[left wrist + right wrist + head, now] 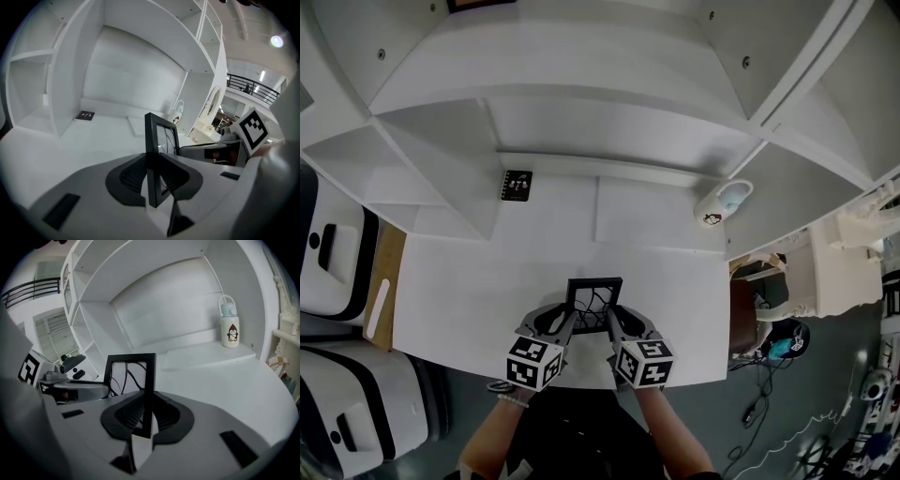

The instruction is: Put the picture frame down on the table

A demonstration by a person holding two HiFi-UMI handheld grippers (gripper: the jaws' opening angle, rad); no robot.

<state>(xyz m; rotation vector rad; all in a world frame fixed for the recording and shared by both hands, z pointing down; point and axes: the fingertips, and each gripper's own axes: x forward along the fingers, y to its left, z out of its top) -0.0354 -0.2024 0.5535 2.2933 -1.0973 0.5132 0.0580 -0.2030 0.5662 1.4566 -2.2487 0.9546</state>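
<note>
A black picture frame (594, 298) with dark curved lines on a white picture is held upright over the near middle of the white table (487, 291). My left gripper (570, 323) is shut on the frame's left side bar (152, 154). The right gripper (614, 323) is shut on its right side bar (149, 390). In the right gripper view the picture frame (130, 376) faces me, with the other gripper behind it. Whether the frame's bottom edge touches the table is hidden by the jaws.
A small black notebook (517, 185) lies at the back left of the table. A white bottle with a penguin print (724, 202) stands at the back right. White shelving (581, 84) rises behind the table. A white and black machine (328, 253) sits left of the table.
</note>
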